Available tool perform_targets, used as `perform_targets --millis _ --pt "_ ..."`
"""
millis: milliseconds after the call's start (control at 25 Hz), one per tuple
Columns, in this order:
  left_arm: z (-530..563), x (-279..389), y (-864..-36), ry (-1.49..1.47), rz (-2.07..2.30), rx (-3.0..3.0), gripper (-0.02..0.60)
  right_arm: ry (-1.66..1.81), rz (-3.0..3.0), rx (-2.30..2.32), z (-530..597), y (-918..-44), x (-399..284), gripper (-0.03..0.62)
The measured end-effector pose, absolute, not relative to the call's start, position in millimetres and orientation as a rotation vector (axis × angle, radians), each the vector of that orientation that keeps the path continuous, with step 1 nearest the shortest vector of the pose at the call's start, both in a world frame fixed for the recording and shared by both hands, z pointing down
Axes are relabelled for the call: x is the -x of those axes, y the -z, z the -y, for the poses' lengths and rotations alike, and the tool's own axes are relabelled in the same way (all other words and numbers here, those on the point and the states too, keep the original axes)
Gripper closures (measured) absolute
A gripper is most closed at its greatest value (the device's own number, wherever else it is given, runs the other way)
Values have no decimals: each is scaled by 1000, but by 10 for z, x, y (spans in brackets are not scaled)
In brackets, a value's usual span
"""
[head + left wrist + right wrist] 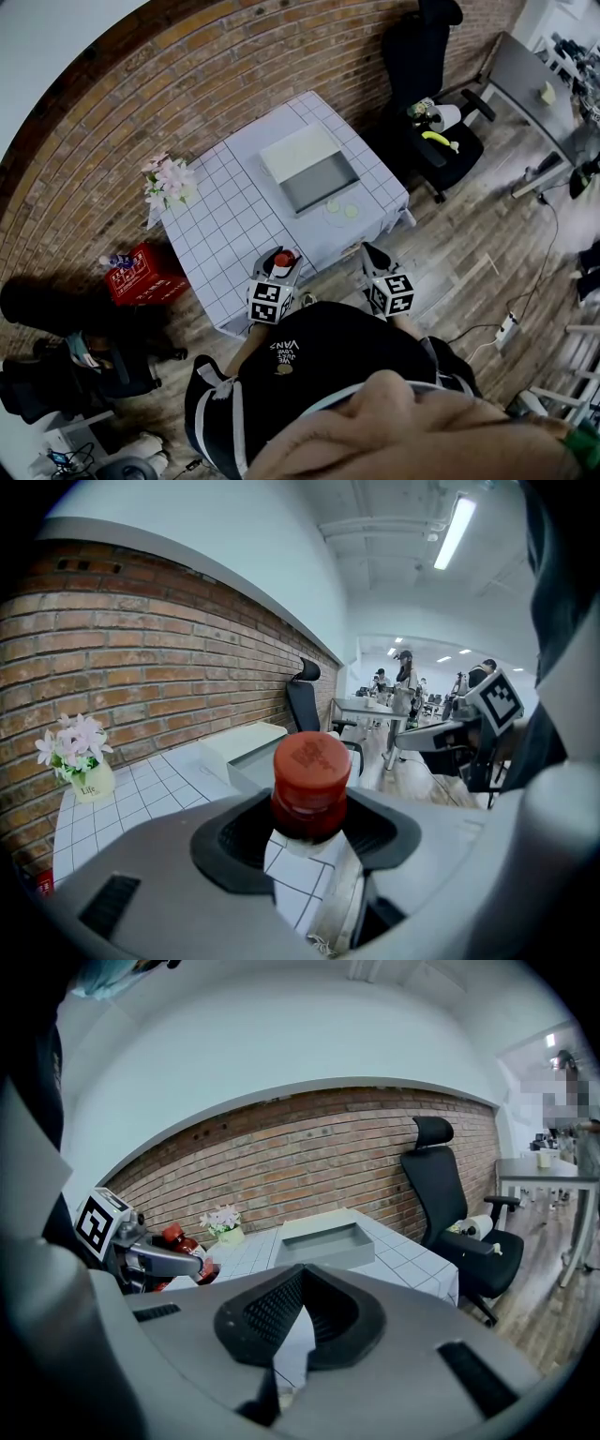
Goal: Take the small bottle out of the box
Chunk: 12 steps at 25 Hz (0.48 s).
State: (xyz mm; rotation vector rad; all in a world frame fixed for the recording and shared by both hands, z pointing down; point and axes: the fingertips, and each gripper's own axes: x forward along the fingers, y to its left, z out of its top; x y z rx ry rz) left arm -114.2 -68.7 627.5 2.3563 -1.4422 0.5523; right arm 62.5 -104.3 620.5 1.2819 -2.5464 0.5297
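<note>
The left gripper (309,829) clamped the small bottle (310,772) between its jaws, cap embossing unreadable; the right gripper (302,1275) jaws met, empty.

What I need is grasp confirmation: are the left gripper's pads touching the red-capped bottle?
Touching. The left gripper view shows the left gripper clamped on both sides of the small bottle.

A: Upper left of the head view?
B: Red brick wall (216,56), running diagonally; wooden floor (469,253) lower right.
A: Upper right?
B: Black office chair (422,56), grey desk (525,80) beside.
A: Light?
B: Ceiling strip (457,532), top right of left gripper view; possibly fluorescent.
</note>
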Motion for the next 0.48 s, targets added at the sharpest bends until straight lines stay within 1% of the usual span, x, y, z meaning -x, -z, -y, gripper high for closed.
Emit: perform_targets --millis 480 --pt "770 1136 -6304 -554 1423 -2369 356 -525 2546 -1265 1107 -6215 -592 594"
